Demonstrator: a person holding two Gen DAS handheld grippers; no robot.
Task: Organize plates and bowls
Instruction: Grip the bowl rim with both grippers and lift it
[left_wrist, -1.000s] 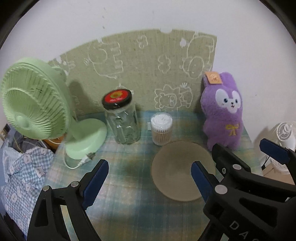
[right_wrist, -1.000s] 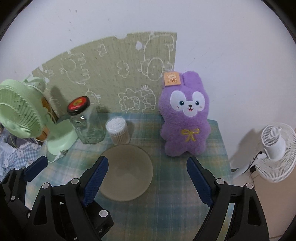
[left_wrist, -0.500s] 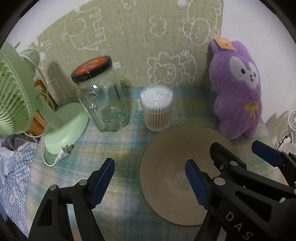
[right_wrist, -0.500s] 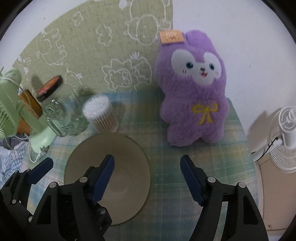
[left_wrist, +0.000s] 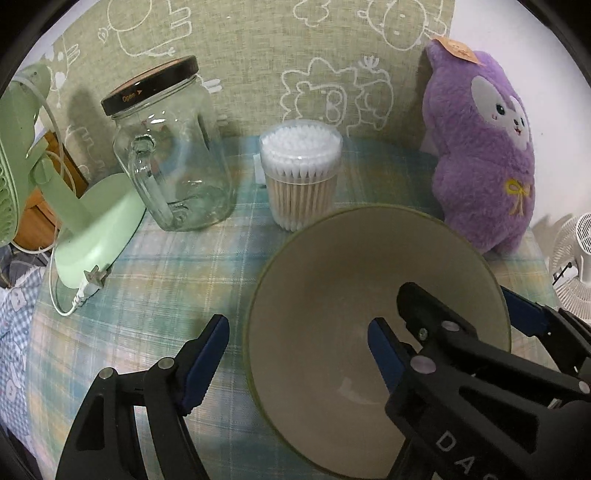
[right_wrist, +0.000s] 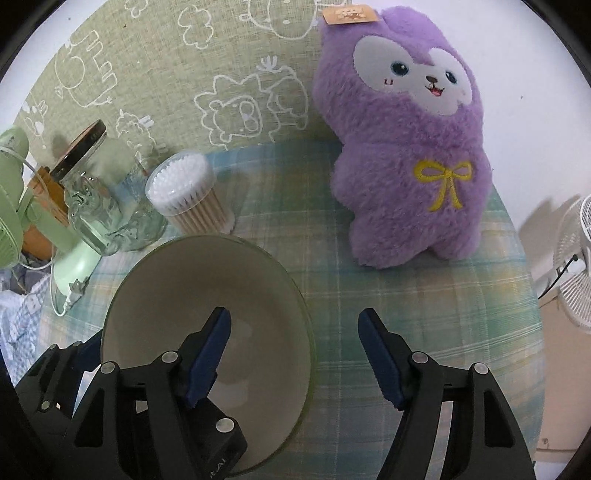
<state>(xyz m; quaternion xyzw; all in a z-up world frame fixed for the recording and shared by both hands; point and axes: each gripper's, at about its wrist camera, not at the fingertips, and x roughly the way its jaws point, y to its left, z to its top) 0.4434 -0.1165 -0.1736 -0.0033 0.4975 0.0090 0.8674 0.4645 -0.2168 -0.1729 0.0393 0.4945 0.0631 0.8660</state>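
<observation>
Left gripper (left_wrist: 297, 349), jaws apart, now straddles the near-left rim of the bowl (left_wrist: 332, 266) on the plaid cloth (left_wrist: 155, 280); 1 s ago it hung well back, so a rim grab looks imminent. Jar (left_wrist: 173, 155) & swab tub (left_wrist: 300, 173) stand behind.

Right gripper (right_wrist: 293, 341), also apart, has dropped in w/ its left finger over the bowl (right_wrist: 207, 280), right finger outside, plush (right_wrist: 410, 147) beyond.

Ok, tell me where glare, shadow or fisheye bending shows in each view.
Left wrist: highlights glint on the jar, which shadows the wall; the dark vignette rounds the corners. Right wrist: the jar bends at the edge; the plush stays sharp.
</observation>
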